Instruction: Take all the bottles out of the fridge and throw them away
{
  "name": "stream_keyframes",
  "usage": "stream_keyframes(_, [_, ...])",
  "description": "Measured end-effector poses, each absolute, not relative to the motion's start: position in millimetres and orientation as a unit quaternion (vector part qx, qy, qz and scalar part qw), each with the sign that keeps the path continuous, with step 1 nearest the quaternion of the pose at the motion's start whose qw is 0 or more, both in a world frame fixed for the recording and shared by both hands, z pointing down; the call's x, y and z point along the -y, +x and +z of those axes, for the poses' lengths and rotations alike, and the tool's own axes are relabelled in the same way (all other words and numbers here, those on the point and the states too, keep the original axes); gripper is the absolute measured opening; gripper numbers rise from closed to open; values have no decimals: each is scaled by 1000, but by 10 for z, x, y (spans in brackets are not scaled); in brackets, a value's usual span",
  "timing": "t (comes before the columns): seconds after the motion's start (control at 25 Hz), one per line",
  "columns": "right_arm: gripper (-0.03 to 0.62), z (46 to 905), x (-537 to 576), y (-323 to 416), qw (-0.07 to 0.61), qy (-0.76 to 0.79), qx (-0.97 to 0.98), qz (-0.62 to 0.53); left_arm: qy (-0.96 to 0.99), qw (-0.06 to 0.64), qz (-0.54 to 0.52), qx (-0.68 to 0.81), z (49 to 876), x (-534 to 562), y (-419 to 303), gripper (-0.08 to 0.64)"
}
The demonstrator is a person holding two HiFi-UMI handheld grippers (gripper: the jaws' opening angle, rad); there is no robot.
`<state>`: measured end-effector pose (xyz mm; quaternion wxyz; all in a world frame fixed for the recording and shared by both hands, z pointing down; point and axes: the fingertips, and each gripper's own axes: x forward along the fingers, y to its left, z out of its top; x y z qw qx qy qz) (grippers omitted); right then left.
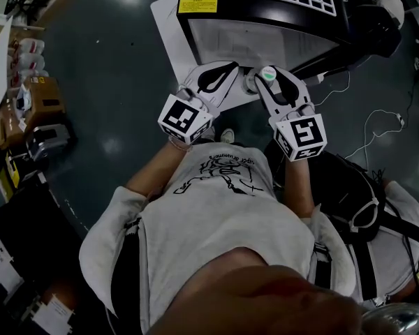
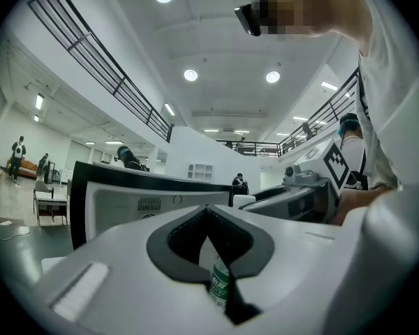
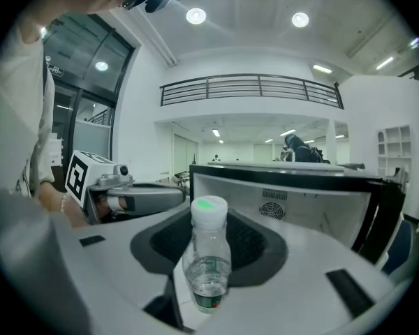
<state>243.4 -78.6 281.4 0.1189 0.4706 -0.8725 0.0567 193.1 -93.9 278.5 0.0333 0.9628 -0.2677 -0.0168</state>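
dark workshop floor (image 1: 112, 68), with a small black fridge (image 1: 195, 30) on it, just ahead of the person.
item one: clear bottle (image 3: 208, 257), white cap, green label. it stands upright, long axis vertical, pinched at mid-body by the fingers of the right gripper (image 1: 265, 77), cap above them.
item two: second bottle (image 2: 221, 285), only a sliver of green label visible, low in the narrow slot of the left gripper (image 1: 232, 67). its fingers stand close together, apparently clamping it.
both grippers sit side by side, outside the fridge front.
bin: in no view. judged next: find it and carry both bottles there.
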Motion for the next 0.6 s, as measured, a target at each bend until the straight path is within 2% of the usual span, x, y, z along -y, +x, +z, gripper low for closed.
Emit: stream_keyframes(0.6, [155, 2724, 666, 2091, 117, 387, 913, 48, 940, 31, -28, 339, 2738, 751, 1618, 9])
